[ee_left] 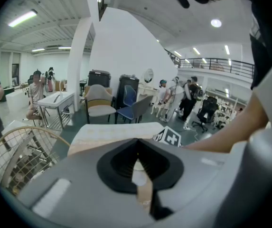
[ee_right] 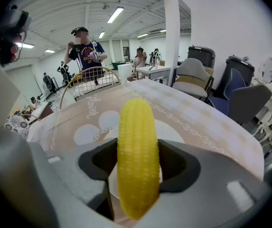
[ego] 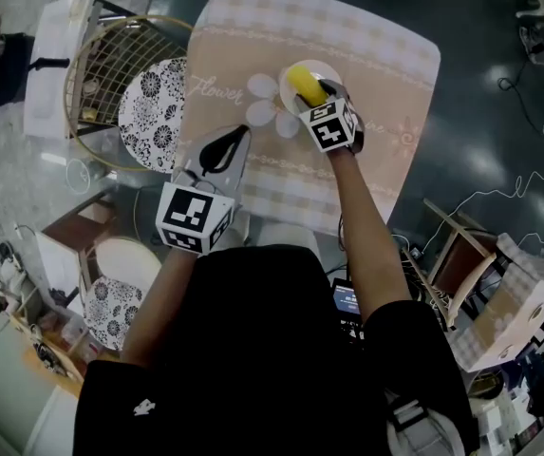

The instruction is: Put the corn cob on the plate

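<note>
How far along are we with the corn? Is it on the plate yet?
Done: the corn cob is gripped and sits over the white plate on the table. In hand: the right gripper is shut on the cob; I cannot tell whether the cob touches the plate. Left: set it down and open the jaws. The left gripper is shut on nothing, idle at the near table edge.
</note>
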A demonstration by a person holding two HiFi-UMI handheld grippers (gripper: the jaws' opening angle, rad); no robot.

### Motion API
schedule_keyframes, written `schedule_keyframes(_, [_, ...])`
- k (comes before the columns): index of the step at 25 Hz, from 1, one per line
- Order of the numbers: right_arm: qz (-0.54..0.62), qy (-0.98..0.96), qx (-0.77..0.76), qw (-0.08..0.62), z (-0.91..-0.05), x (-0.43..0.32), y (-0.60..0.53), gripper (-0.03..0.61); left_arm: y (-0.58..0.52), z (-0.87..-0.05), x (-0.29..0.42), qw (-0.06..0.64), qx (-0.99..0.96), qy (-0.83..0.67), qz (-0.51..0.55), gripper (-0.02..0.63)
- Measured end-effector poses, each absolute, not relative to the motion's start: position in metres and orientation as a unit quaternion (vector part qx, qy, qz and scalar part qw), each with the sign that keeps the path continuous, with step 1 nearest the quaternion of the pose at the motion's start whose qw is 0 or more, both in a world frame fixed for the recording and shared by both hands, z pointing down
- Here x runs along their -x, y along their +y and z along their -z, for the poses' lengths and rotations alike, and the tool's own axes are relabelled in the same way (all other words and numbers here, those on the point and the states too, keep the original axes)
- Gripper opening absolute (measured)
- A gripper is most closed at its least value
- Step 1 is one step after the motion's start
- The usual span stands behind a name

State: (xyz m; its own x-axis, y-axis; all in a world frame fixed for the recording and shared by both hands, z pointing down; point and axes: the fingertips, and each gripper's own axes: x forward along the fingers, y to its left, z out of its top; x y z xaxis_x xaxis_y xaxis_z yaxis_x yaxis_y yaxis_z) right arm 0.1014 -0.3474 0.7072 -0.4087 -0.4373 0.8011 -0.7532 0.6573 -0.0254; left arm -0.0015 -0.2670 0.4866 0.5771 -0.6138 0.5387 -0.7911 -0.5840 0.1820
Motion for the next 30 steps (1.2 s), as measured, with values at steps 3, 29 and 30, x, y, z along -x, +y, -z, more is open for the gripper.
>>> schedule_keyframes(3, [-0.200, -0.815, -0.364, 0.404, -0.711, -0.101, -0.348, 0.250, -0.267, -0.487, 0.002, 0.206, -0.863, -0.407, -0.217, 0.003])
schedule_keyframes(29, [-0.202, -0.813, -0.366, 0.406, -0.725, -0.099, -0.353, 0.252, -0.266, -0.492, 0.008, 0.209, -0.855, -0.418, -0.225, 0.003])
schedule_keyframes(30, [-0.201, -0.813, -0.366, 0.405, -0.724, -0.099, -0.353, 0.253, -0.266, -0.492, 0.008, 0.209, -0.855, -0.417, -0.226, 0.003])
